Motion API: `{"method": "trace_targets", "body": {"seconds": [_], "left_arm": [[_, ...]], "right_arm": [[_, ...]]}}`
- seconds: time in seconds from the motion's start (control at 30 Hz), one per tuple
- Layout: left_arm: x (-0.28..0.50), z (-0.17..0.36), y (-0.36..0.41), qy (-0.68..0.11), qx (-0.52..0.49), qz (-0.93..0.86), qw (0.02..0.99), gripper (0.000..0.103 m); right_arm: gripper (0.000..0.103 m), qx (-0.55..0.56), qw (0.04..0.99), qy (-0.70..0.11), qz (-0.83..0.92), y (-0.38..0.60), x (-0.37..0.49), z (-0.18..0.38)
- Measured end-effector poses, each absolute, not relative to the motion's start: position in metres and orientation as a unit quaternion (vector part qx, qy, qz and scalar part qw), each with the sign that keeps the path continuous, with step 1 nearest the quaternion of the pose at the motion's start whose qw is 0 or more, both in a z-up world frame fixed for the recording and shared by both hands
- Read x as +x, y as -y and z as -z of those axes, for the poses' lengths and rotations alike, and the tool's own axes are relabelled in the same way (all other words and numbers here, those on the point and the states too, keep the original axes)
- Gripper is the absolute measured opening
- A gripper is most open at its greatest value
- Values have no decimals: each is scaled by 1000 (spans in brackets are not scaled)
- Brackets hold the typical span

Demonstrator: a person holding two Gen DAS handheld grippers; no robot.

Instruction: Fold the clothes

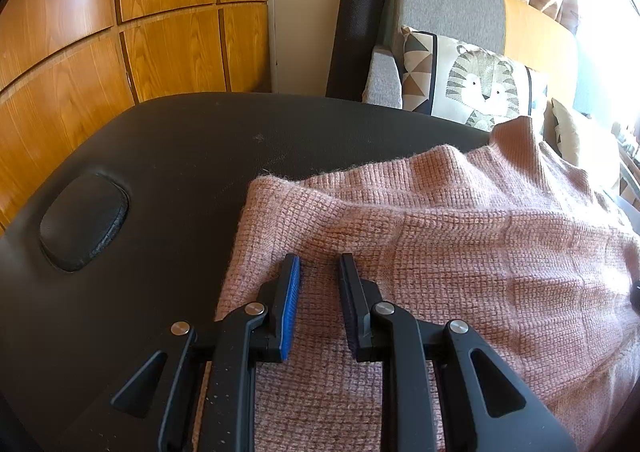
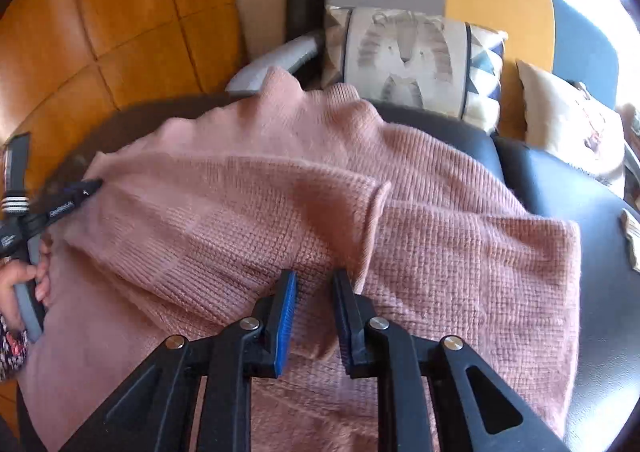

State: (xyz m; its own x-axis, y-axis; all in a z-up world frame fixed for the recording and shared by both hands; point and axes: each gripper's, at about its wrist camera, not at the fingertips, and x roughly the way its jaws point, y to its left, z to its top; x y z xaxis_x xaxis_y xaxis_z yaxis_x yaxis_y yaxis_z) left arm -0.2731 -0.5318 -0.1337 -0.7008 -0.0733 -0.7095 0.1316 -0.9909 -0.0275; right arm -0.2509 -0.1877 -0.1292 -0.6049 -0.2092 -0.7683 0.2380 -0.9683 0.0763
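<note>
On the black padded table lies a pink knitted sweater, spread across the right part of the surface in the left wrist view and covering most of it in the right wrist view. No container shows in either view.

Left gripper: its 2 fingers stand narrowly apart over the sweater's left edge, with knit visible in the gap; whether the pads press the fabric I cannot tell. Right gripper: also narrowly apart, set at a raised fold that runs up the sweater's middle; a grip there cannot be confirmed either.

Edges: the sweater's left hem stops short of an oval inset cushion in the tabletop, leaving bare black surface to the left and toward the far rim. On the right wrist view, bare table remains beyond the sweater's right edge. The collar end reaches the far rim, near a tiger-print pillow on a grey sofa. Wooden cabinet panels stand behind the table.
</note>
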Motion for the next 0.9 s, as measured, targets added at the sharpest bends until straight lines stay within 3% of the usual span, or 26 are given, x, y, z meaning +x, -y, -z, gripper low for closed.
{"method": "trace_targets", "body": {"seconds": [0.2,0.37,0.53,0.73,0.9], "left_arm": [[-275,133,530,-27,385,921,61,22],[-276,132,530,-24,389,919,62,23],[-276,129,528,-18,395,916,66,24],[-265,119,525,-14,417,906,69,37],[-233,111,514,-13,432,901,36,41]], "right_arm": [[19,428,113,49,895,180,-247,113],[20,445,122,-21,887,210,-247,121],[22,463,115,16,879,202,-245,121],[23,471,140,39,870,201,-202,108],[23,497,168,-23,851,212,-162,120]]}}
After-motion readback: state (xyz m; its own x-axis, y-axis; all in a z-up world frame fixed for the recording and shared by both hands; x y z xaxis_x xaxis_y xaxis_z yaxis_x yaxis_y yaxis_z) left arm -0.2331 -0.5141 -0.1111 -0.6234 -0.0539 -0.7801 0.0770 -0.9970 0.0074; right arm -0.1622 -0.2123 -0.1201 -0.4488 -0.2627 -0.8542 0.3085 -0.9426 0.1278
